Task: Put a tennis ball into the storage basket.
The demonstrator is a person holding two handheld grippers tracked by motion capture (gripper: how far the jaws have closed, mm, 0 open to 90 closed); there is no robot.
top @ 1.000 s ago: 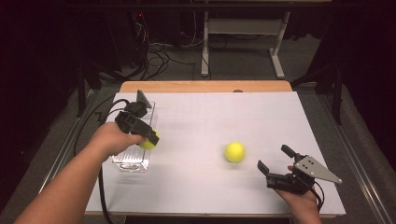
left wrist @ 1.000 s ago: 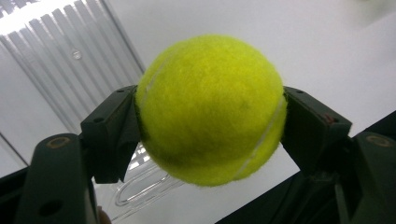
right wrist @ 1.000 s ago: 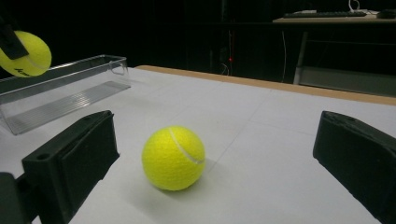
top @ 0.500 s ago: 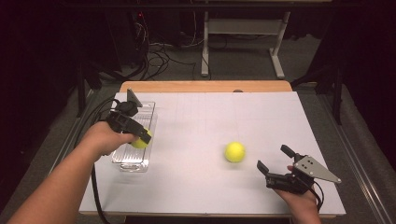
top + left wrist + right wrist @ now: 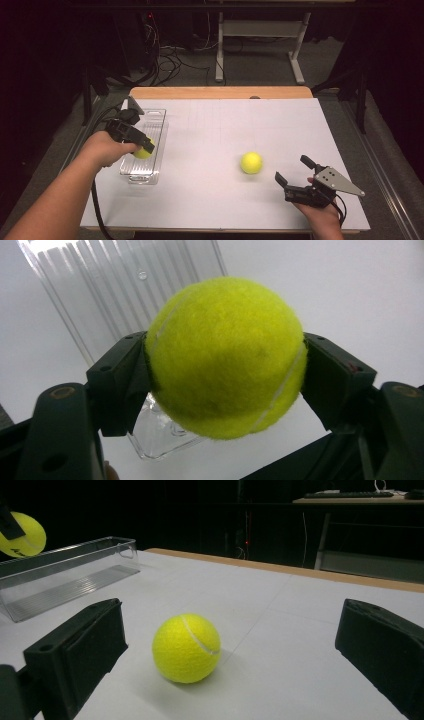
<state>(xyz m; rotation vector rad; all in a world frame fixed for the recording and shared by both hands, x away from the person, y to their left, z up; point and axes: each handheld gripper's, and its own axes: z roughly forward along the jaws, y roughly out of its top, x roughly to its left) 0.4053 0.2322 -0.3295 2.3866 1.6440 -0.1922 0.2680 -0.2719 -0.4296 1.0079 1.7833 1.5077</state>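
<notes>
High view: the right gripper (image 5: 294, 174) rests at the near right of the white tabletop (image 5: 215, 130), jaws spread wide with nothing between them, pointing toward the far left. Just ahead of these jaws, apart from both, lies the free tennis ball (image 5: 251, 162); in the right gripper view it (image 5: 186, 647) sits on the tabletop between and beyond the two jaws, closer to the left jaw, its white seam curving across the upper right.

Farther left, the left gripper (image 5: 142, 145) is carried over the clear plastic tray (image 5: 156, 120), jaws pointing right and slightly near. They pinch the held tennis ball (image 5: 142, 151); in the left gripper view the pads press on both sides of the ball (image 5: 227, 357), and the ribbed tray floor (image 5: 115, 285) lies beyond and below it.

Being round, a ball has no long axis. The tray is an oblong whose long axis runs near to far, parallel to the tabletop's left edge.

Count: two tennis balls, one tray, two grippers.
</notes>
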